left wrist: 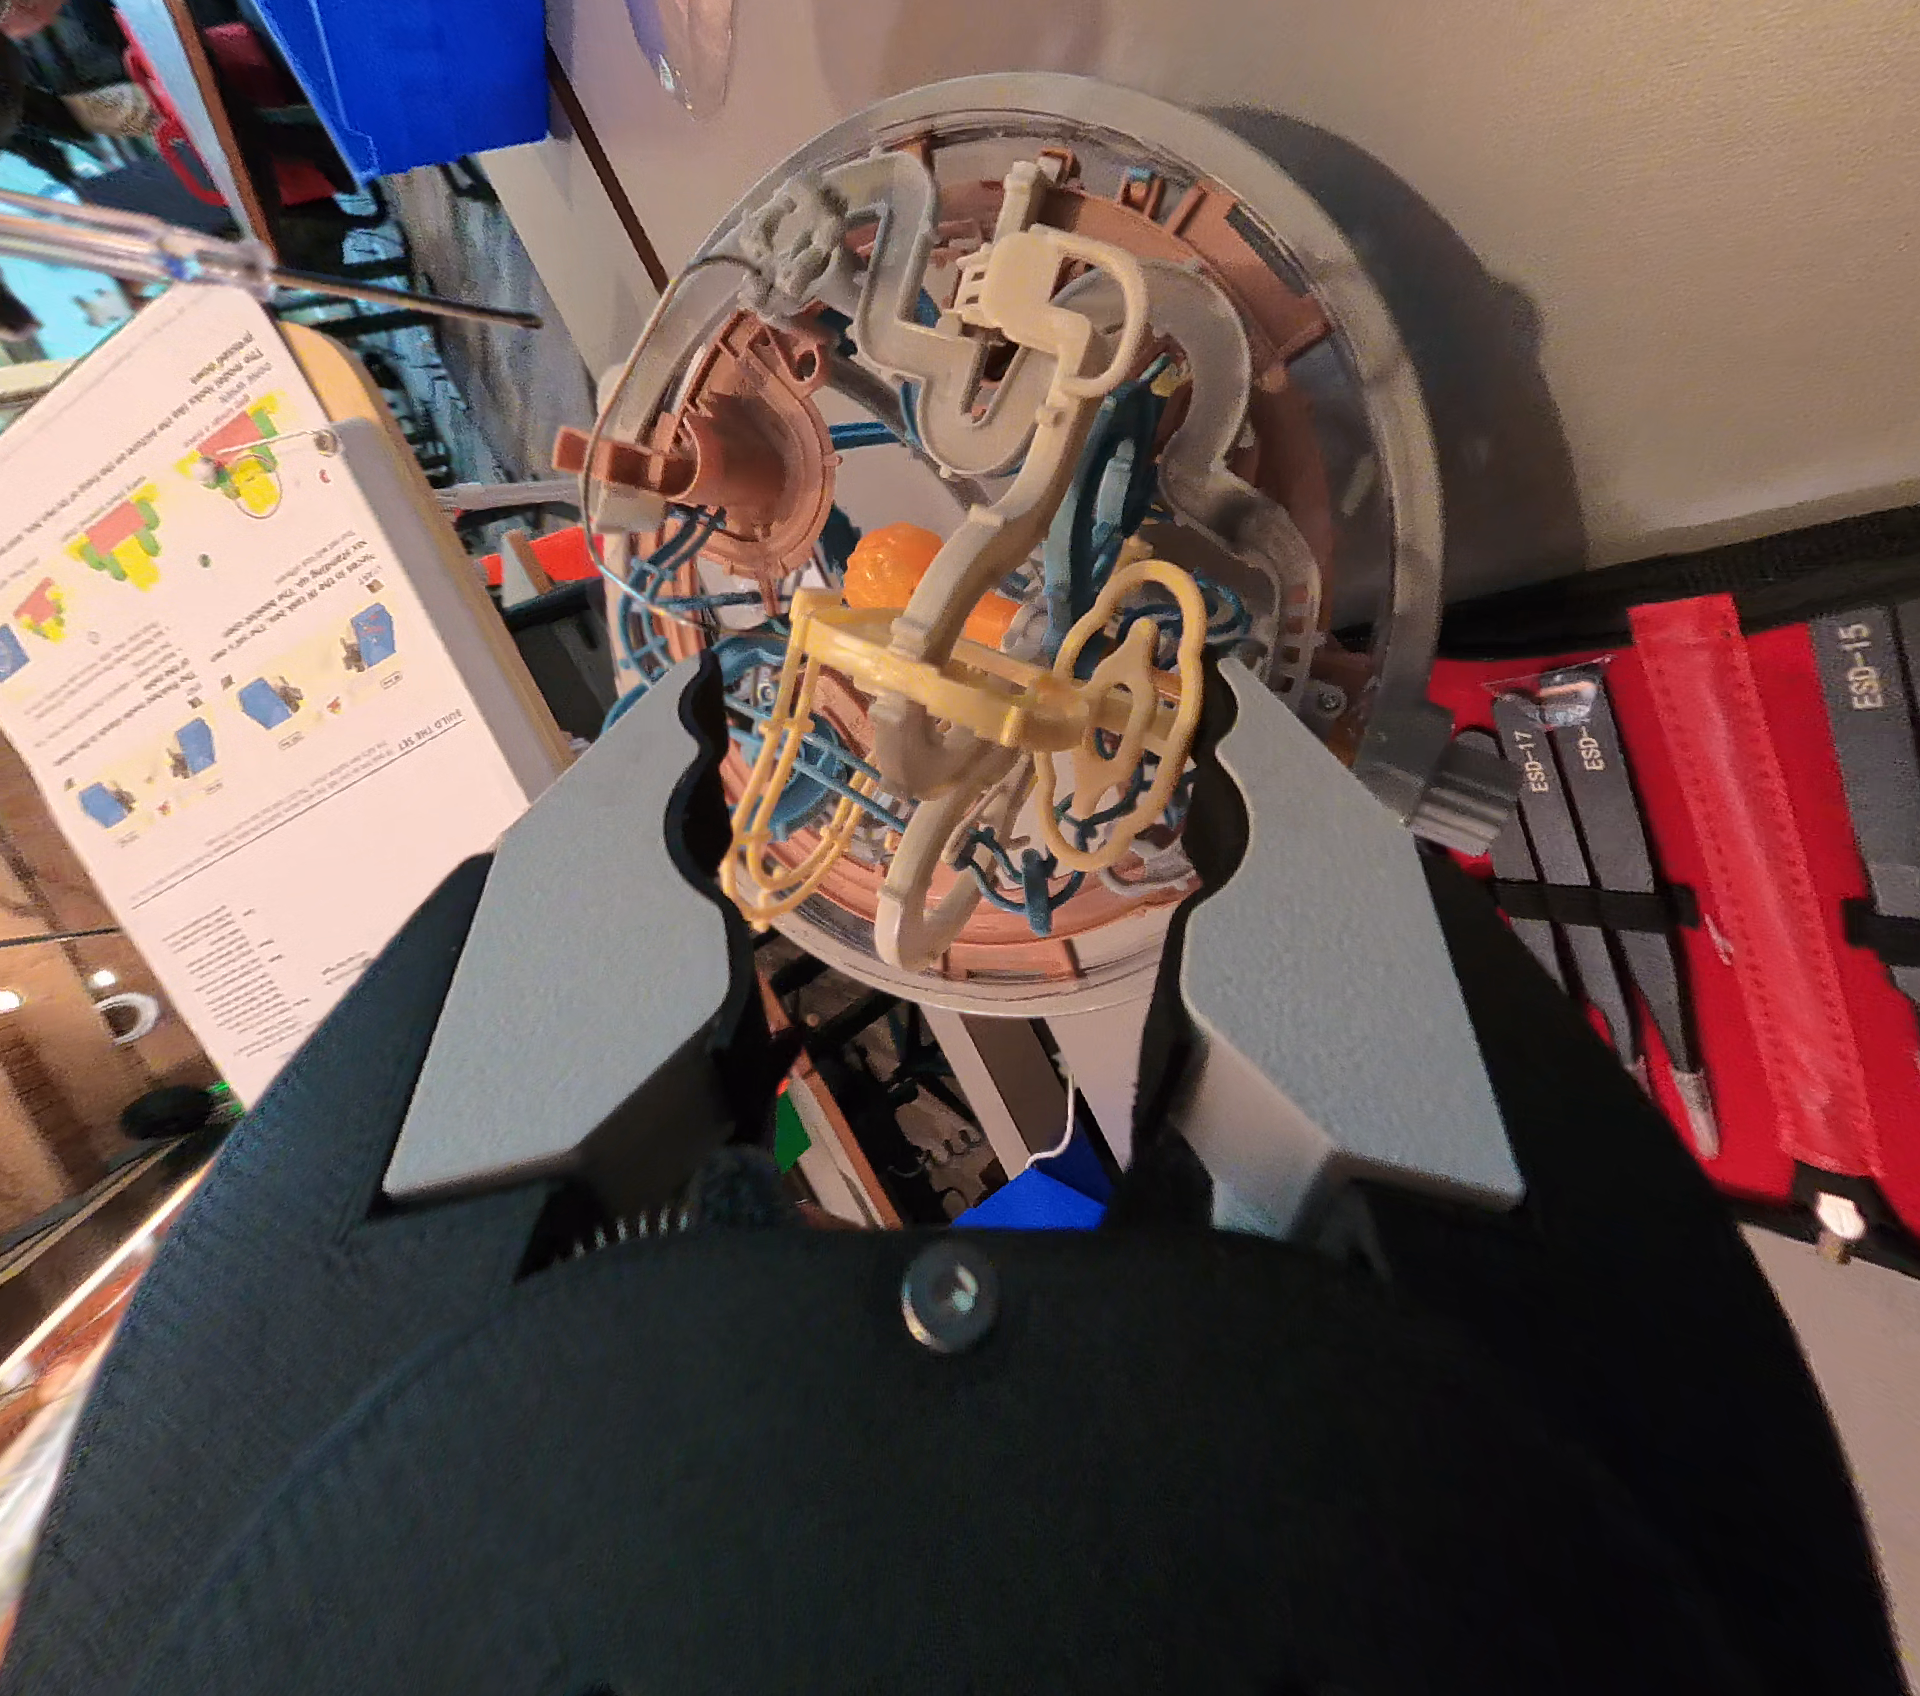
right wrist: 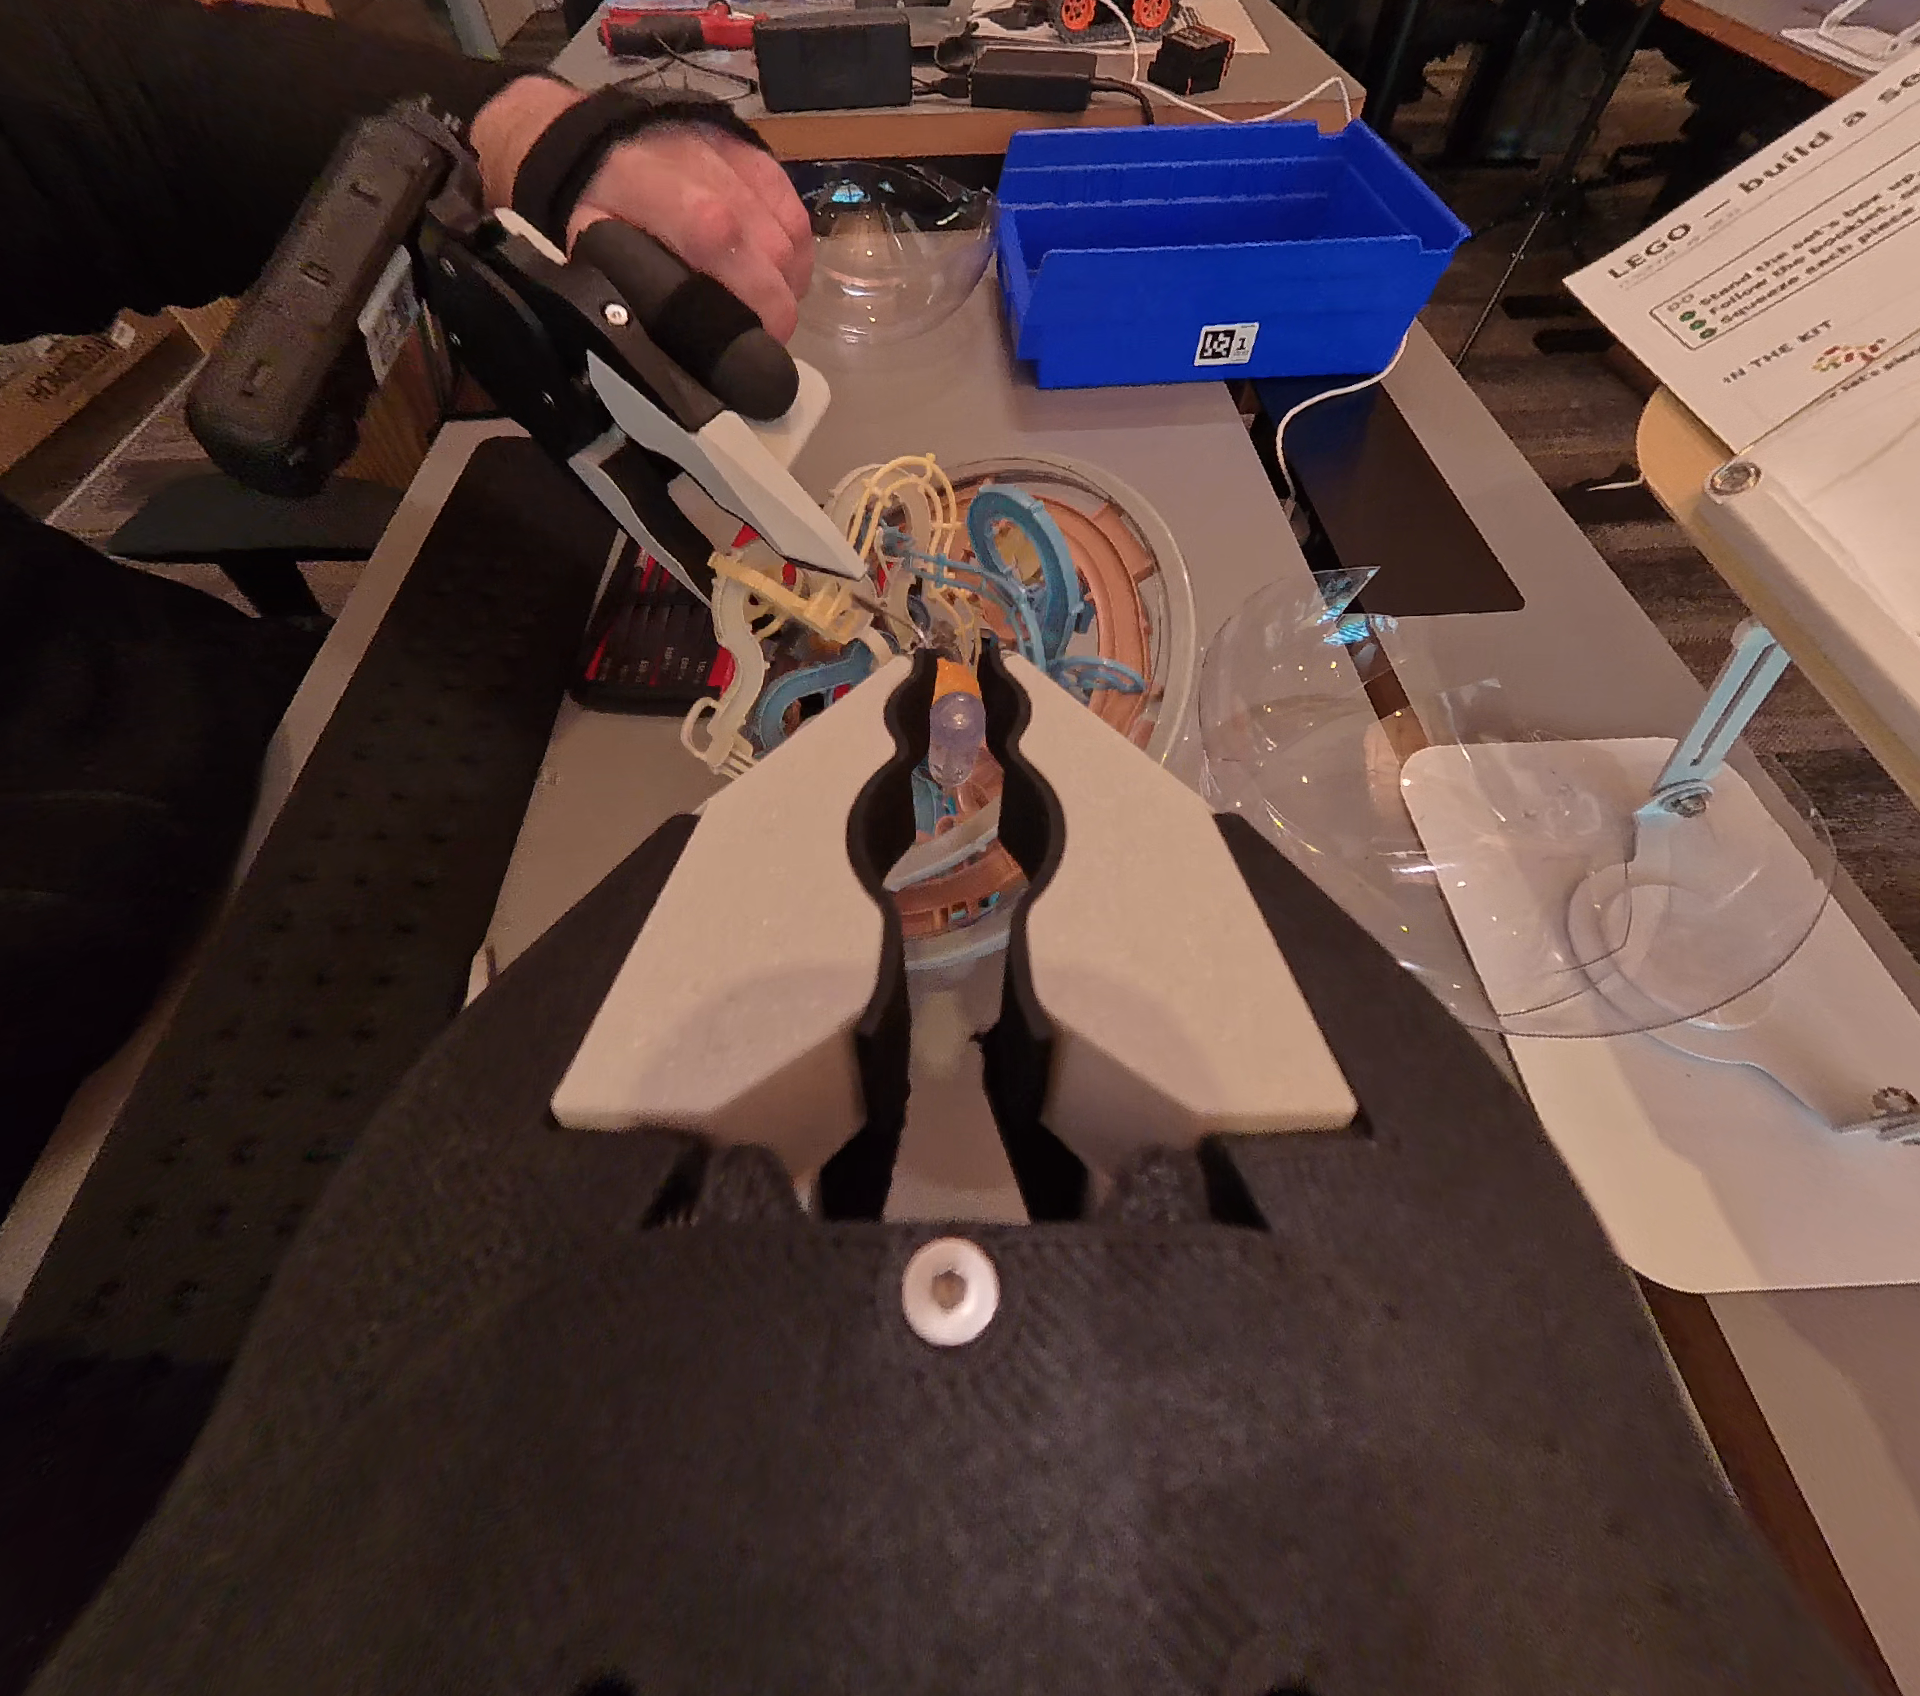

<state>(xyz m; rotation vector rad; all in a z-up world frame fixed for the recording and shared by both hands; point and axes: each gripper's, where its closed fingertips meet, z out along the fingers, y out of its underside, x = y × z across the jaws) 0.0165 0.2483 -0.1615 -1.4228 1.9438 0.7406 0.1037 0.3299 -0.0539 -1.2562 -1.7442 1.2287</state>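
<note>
Maze core (left wrist: 977,545) of tangled plastic tracks sits on the worktop (right wrist: 1049,420), gripped by the left claw (left wrist: 961,753); the right claw (right wrist: 951,690) pinches a small clear cylinder (right wrist: 954,737).

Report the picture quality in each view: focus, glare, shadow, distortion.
Left wrist view: the maze ball core is sharp and throws a dark shadow on the table; the instruction sheet is soft; edges bend. Right wrist view: the clear half dome carries glare streaks; the blue bin is crisp; far tables curve from wide-angle distortion.
</note>
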